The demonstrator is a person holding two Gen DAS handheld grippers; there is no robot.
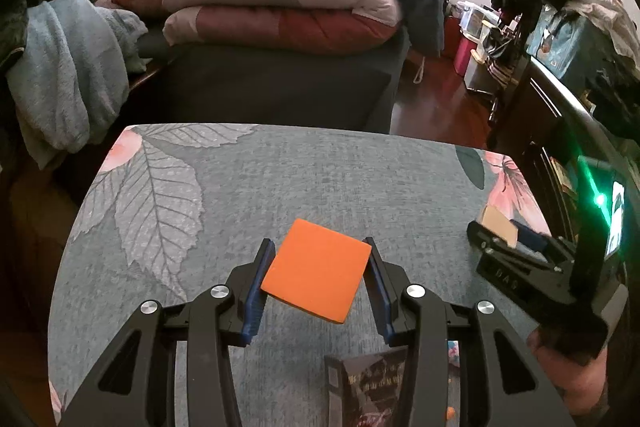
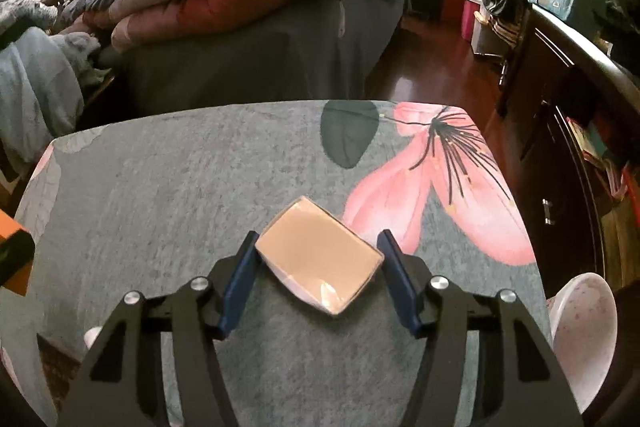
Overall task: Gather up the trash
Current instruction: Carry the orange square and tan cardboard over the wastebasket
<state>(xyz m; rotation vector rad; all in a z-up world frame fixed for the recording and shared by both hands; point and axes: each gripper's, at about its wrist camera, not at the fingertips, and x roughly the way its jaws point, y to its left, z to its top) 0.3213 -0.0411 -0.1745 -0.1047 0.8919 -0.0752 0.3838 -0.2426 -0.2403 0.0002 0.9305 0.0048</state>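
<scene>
Left gripper: jaws spread wide, with the orange square pad between the blue finger pads. The pad lies tilted, one corner toward the camera. Whether the pads touch its side corners or merely flank it cannot be determined; whether it is lifted off the cloth cannot be told either.

Right gripper: jaws likewise wide apart, straddling the tan cardboard box, which sits diamond-wise with a pale glossy face toward the camera. The left finger appears to be at the box edge; the right finger stands just clear of it.

Both items lie on the table, covered in a grey cloth printed with leaves and pink flowers. Ahead of each gripper the cloth runs bare to the far table edge. Close under the left gripper, toward the camera, lies a dark printed packet.

To the right of the right gripper, at the near table corner, a white bowl with reddish speckles stands tilted; its contents are not discernible.

Beyond the far edge stands a bed piled with folded quilts; a strip of wooden floor runs to its right.
</scene>
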